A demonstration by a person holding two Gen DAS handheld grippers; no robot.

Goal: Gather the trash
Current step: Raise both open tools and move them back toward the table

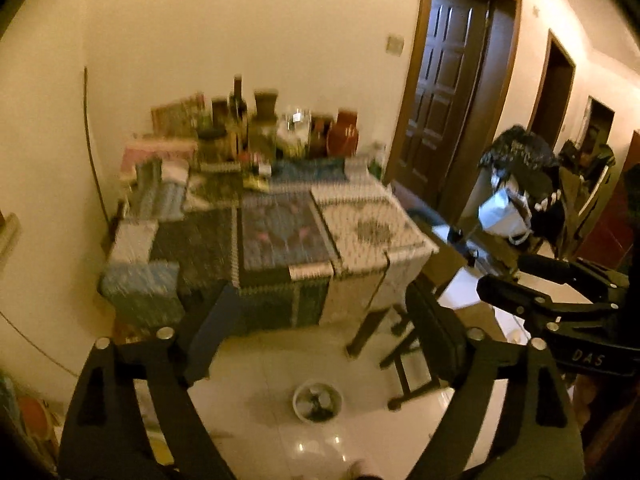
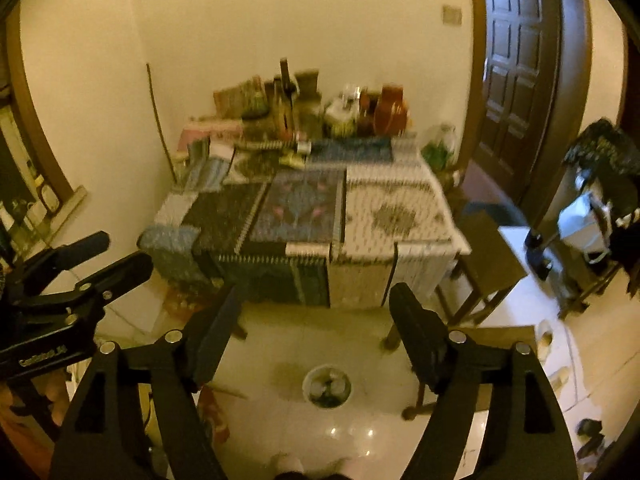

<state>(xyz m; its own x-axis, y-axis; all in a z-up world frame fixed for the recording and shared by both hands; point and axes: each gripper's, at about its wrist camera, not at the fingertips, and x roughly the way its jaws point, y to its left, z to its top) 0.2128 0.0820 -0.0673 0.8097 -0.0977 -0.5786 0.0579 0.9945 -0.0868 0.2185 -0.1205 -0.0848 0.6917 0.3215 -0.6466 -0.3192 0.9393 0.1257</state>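
Both grippers held above the floor, facing the table

Left gripper [image 1: 320, 328] spread wide, holding nothing; right gripper [image 2: 316, 328] likewise wide and bare; the small white bin [image 2: 327, 388] with trash inside stands on the tiled floor just before the patchwork-covered table [image 2: 304, 216] — bottles [image 2: 285, 96] crowd its far edge.

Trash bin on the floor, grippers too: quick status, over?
Left gripper and right gripper open, empty. Trash bin on floor before table, already holding some trash. Nothing blocking it.

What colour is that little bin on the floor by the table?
White, with trash already inside. The bin shows best in the right wrist view, on the pale glossy floor.
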